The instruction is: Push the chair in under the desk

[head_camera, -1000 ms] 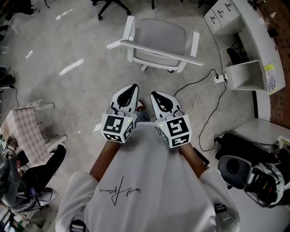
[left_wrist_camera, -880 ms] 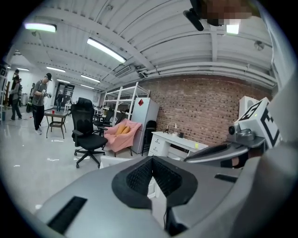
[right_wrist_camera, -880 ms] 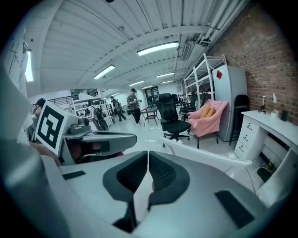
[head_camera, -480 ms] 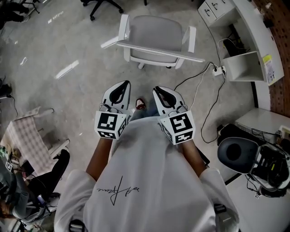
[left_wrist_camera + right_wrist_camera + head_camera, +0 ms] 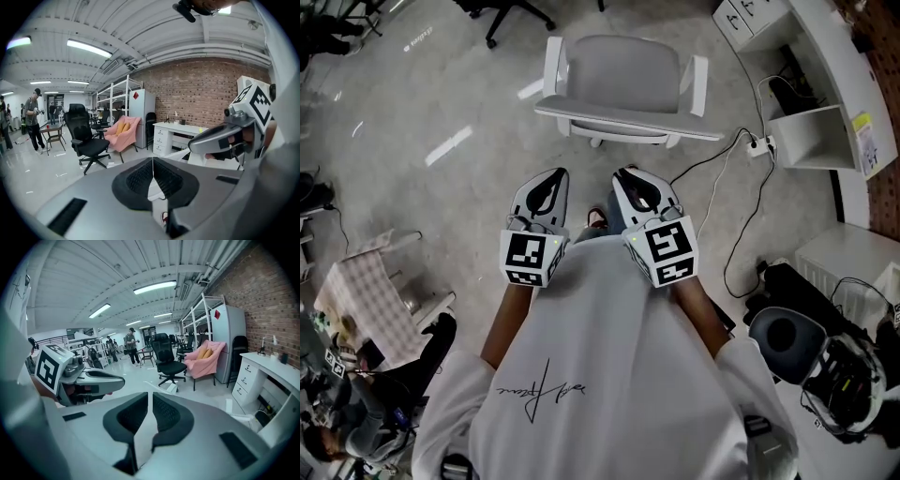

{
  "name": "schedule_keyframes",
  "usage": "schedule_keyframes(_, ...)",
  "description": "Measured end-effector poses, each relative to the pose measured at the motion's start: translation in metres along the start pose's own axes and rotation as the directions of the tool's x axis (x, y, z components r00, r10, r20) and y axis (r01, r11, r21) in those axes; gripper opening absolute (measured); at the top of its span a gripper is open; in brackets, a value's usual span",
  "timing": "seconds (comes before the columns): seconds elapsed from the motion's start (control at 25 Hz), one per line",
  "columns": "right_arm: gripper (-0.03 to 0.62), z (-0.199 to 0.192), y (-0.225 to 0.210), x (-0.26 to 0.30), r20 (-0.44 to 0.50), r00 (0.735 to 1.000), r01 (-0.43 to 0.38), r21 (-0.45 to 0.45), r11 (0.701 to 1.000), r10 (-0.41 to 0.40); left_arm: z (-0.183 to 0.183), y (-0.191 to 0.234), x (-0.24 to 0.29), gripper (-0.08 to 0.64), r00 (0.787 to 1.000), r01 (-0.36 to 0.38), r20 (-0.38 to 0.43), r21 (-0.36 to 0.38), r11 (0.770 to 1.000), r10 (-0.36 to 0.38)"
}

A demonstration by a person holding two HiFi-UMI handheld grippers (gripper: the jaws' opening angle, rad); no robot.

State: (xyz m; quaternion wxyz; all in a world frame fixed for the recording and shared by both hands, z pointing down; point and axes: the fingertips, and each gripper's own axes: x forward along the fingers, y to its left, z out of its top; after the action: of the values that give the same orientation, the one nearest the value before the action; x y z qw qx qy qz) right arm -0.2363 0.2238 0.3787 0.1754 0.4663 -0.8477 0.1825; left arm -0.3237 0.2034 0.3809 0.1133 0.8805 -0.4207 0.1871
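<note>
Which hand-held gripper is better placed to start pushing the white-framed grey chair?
Right, narrowly. The right hand-held gripper lines up with the backrest middle of the white-framed grey chair; the left hand-held gripper sits nearer one end. Both are shut, empty and short of it.

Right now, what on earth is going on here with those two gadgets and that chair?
A person in a white shirt stands behind a grey chair. The left hand-held gripper and the right hand-held gripper are both shut and empty, pointing toward the chair's back without touching it. The chair stands out on the floor, apart from the white desk, not yet pushed in.
</note>
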Motion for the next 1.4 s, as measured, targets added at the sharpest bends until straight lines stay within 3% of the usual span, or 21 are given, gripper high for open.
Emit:
schedule_keyframes(0.52,0.072,0.007,-0.072,0.028,-0.069,0.997,-0.021,-0.016,1.000,0.020,0.018,0.002,0.080,0.005,0.994,0.039,-0.105,0.075,0.996,-0.031)
schedule_keyframes(0.76,0.092,0.004,-0.095,0.044,-0.103,0.993,-0.060,-0.022,0.998,0.058,0.015,0.008,0.107,0.005,0.985,0.060,-0.163,0.061,0.996,-0.049)
schedule_keyframes(1.04,0.118,0.002,-0.123,0.060,-0.156,0.985,-0.094,-0.097,0.991,0.078,0.012,0.016,0.132,0.006,0.972,0.026,-0.236,0.174,0.984,0.016)
schedule_keyframes(1.4,0.143,-0.026,-0.140,0.074,-0.345,0.934,-0.196,-0.286,0.938,0.090,0.000,0.022,0.154,0.006,0.937,0.055,-0.341,0.367,0.929,0.079)
